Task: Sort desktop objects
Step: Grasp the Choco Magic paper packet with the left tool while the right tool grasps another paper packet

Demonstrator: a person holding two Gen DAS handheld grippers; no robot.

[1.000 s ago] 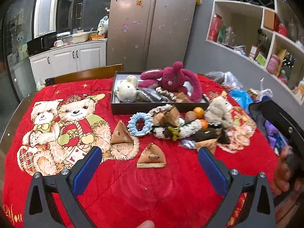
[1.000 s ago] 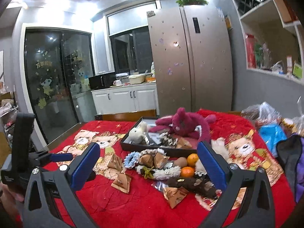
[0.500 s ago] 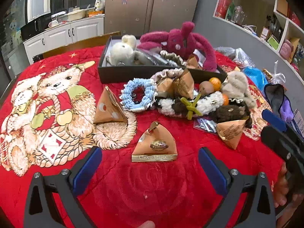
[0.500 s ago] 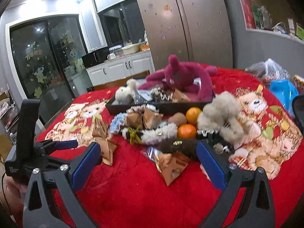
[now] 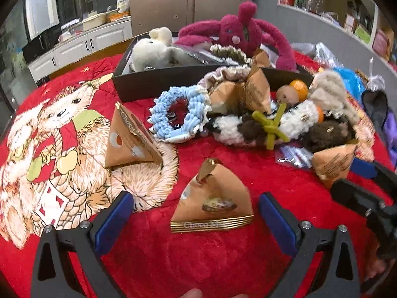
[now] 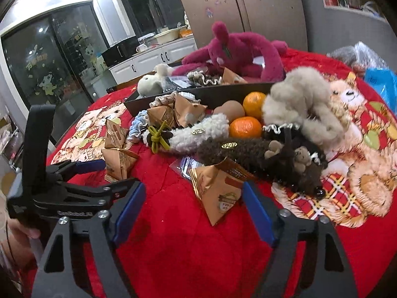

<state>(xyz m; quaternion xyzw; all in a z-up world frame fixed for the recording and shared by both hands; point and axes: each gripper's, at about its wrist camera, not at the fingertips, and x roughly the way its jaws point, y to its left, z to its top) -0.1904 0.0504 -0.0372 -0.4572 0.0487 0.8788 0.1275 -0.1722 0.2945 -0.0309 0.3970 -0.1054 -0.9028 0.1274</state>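
My left gripper [image 5: 196, 213] is open, its blue pads on either side of a brown triangular snack packet [image 5: 213, 206] lying on the red cloth. My right gripper [image 6: 193, 206] is open, with another brown triangular packet [image 6: 218, 191] between its pads. A third packet [image 5: 129, 136] stands left of the blue scrunchie [image 5: 178, 114]. Behind lies a pile of scrunchies, fuzzy hair bands [image 6: 198, 134], two oranges [image 6: 245, 126] and an egg [image 6: 228, 110]. A dark box [image 5: 158, 82] at the back holds a white plush [image 5: 151, 49] and a magenta plush [image 5: 238, 29].
The red cloth with bear prints [image 5: 62, 129] covers the round table. A beige plush [image 6: 300, 104] lies right of the pile. Bags [image 5: 347, 82] sit at the far right edge. The left gripper also shows in the right wrist view [image 6: 74, 181].
Both grippers moved forward and down toward the table. Each now has a brown packet between its open pads. The objects have not moved.
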